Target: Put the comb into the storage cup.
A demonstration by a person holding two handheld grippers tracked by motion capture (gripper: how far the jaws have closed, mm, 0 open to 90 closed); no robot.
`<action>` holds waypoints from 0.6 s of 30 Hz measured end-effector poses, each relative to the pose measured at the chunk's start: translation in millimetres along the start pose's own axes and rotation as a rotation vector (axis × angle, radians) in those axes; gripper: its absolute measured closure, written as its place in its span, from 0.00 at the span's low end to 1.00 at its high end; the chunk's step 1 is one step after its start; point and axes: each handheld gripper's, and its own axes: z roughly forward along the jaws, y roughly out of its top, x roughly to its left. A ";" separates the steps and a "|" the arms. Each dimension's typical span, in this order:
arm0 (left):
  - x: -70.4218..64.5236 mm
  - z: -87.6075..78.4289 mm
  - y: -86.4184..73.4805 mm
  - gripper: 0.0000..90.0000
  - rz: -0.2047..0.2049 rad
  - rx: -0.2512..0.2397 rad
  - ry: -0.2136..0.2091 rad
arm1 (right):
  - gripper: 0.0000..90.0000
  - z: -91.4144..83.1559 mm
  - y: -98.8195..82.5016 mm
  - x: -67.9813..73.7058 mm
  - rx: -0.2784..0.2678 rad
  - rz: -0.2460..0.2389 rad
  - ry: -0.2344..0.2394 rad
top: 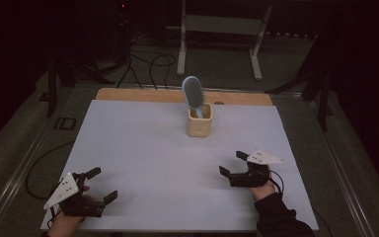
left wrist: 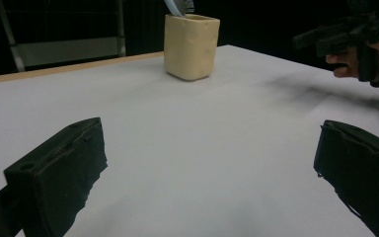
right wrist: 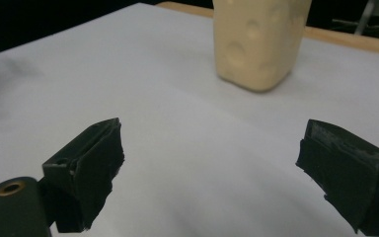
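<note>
Cup and brush waiting far from both grippers

Tipping is the big worry. The hairbrush (top: pixel 193 94) is standing head-up in the cream cup (top: pixel 200 120), and its top is leaning out over the cup's rim. The cup is sitting near the far edge of the white sheet (top: pixel 143 163), in the middle. If a jaw is bumping the brush head while reaching, the tall brush could be pulling the cup over, I think. A grab low on the cup could be sliding it toward the wooden strip (top: pixel 128 94) behind it.

The left gripper (top: pixel 97 184) is resting near the front left corner, jaws spread wide with nothing in them. The right gripper (top: pixel 233 164) is sitting at the front right, nearer the cup, jaws wide and holding nothing too.

Between the grippers and the cup the sheet is lying bare, so both are having lots of room. The left gripper is staying close to the front edge.
</note>
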 end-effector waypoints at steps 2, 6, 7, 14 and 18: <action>-0.2 0.0 0.0 0.00 -0.001 -0.002 -0.001 | 0.11 -4.5 -5.4 1.4 0.010 -0.003 -0.013; -0.1 -0.1 0.0 0.00 -0.002 -0.002 -0.002 | 0.11 -13.6 -16.0 2.1 0.017 0.012 -0.029; -0.2 -0.1 0.1 0.00 -0.001 -0.002 -0.003 | 0.11 -15.4 -18.3 2.2 0.019 0.015 -0.030; -0.1 -0.3 0.1 0.00 -0.002 -0.004 -0.004 | 0.11 -28.6 -34.0 2.4 0.039 0.003 -0.074; -0.2 -0.4 0.2 0.00 -0.002 -0.005 -0.004 | 0.11 -35.5 -41.3 0.5 0.053 0.014 -0.090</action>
